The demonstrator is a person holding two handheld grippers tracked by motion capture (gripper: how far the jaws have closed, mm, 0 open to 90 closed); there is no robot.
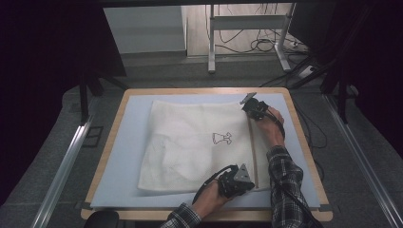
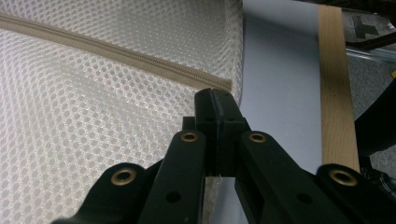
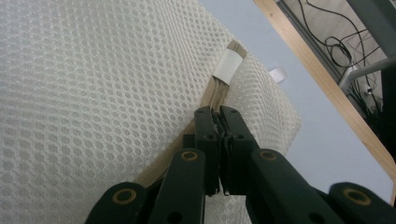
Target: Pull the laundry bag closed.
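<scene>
A white mesh bag [image 1: 190, 142] lies flat on the blue mat [image 1: 128, 142], with a beige zipper [image 1: 252, 147] running along its right side. My left gripper [image 1: 244, 183] rests at the bag's near right corner. In the left gripper view, my left gripper [image 2: 215, 95] is shut on the mesh edge, right where the zipper [image 2: 116, 53] ends. My right gripper [image 1: 250, 111] sits at the far right corner. My right gripper [image 3: 218, 112] is shut on the zipper [image 3: 210, 95], just short of a white tab [image 3: 228, 65].
The mat covers a wooden table [image 1: 204, 90] with its rim showing all round. A small black figure [image 1: 222, 137] is printed mid-bag. Beyond the table stand a metal desk frame [image 1: 211, 42] and floor cables [image 1: 261, 42]. An aluminium rail [image 1: 66, 161] runs along the left.
</scene>
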